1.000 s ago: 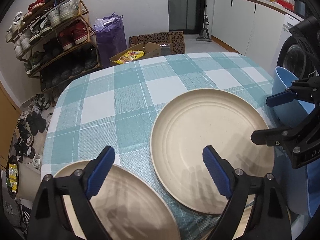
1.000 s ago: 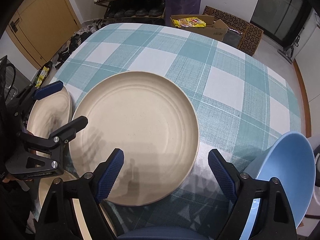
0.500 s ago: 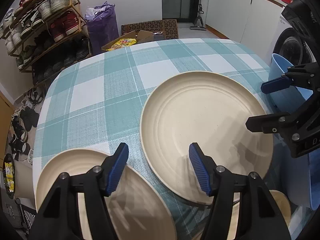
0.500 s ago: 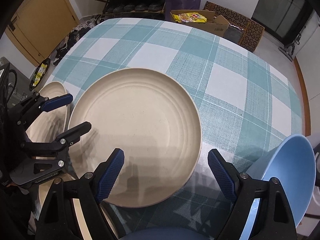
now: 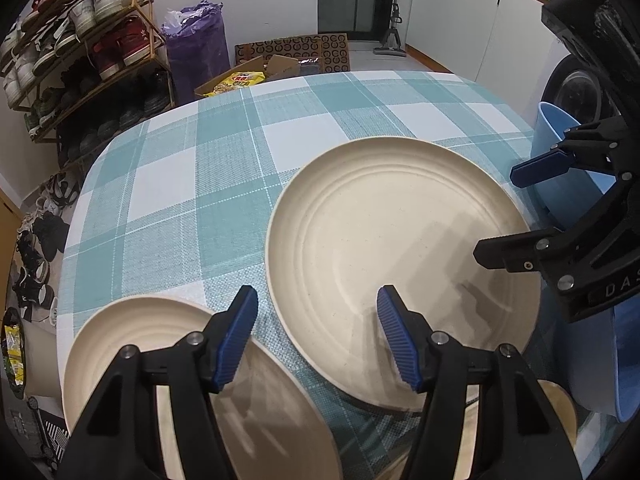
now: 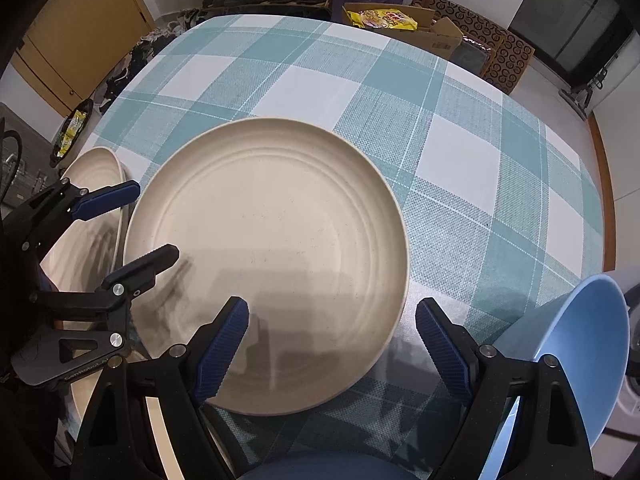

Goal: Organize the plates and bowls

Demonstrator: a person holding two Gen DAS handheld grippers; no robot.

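Observation:
A large cream plate [image 5: 392,248] lies flat on the teal checked tablecloth [image 5: 224,184]; it also shows in the right wrist view [image 6: 272,240]. A second cream plate [image 5: 120,344] sits at the table's near left edge, seen in the right wrist view [image 6: 92,208] too. A blue bowl [image 6: 576,360] stands tilted at the table's right edge, and shows in the left wrist view [image 5: 560,184]. My left gripper [image 5: 316,336] is open and empty, above the gap between the two plates. My right gripper [image 6: 332,344] is open and empty over the large plate's near rim.
Another cream dish rim [image 5: 560,412] peeks out below the large plate. A shoe rack [image 5: 80,60], purple bag [image 5: 200,48] and cardboard boxes [image 5: 280,68] stand on the floor beyond the table. White cabinets [image 5: 480,20] and a washing machine are at the right.
My left gripper has narrowed its opening and drawn back over the near plates. The right gripper has stayed nearly still.

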